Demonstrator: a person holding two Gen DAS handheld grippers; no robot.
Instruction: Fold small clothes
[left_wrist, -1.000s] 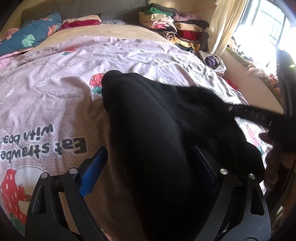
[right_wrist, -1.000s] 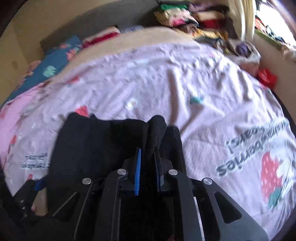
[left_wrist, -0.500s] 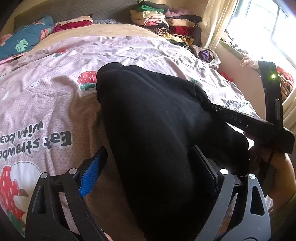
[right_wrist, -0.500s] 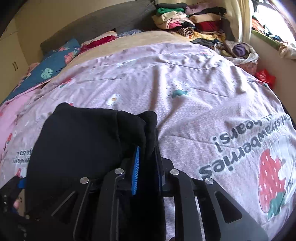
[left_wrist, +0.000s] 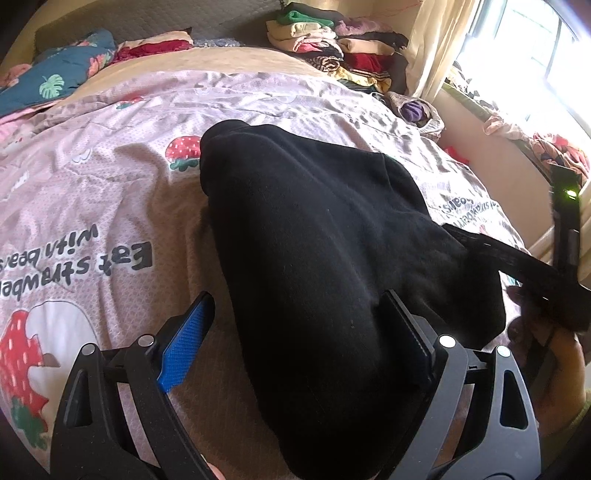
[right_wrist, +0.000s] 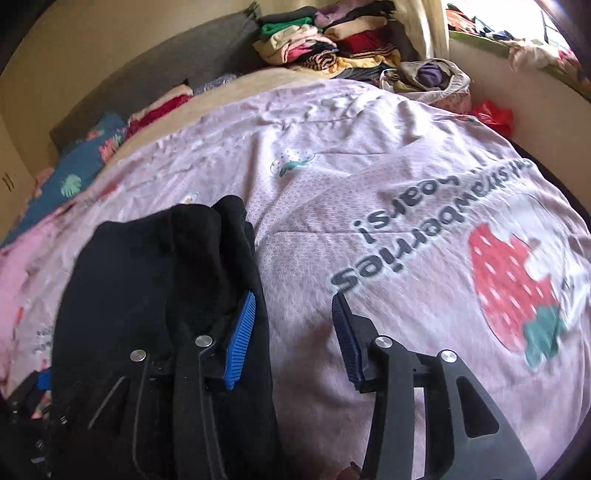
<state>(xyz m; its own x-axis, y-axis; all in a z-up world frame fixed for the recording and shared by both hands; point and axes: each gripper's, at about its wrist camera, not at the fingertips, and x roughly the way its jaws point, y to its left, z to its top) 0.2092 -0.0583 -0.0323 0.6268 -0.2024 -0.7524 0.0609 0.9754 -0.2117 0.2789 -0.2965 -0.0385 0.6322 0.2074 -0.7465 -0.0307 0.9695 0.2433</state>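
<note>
Two claws: I see both spread apart, gripping nothing.
Left gripper (left_wrist: 295, 343): black garment (left_wrist: 332, 258) lies between its fingers on the strawberry quilt (left_wrist: 110, 184).
Right gripper (right_wrist: 291, 328): garment touches its left pad; bare quilt ahead.
Beyond: clothes pile (right_wrist: 317, 44), far off.

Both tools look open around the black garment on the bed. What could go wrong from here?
1. The black garment drapes between the open left tool; pulling back could drag the fold apart.
2. The right tool is open, its left finger against the bunched edge, which may snag.
3. The pink quilt is wrinkled, so closing low could pinch bedding.
</note>
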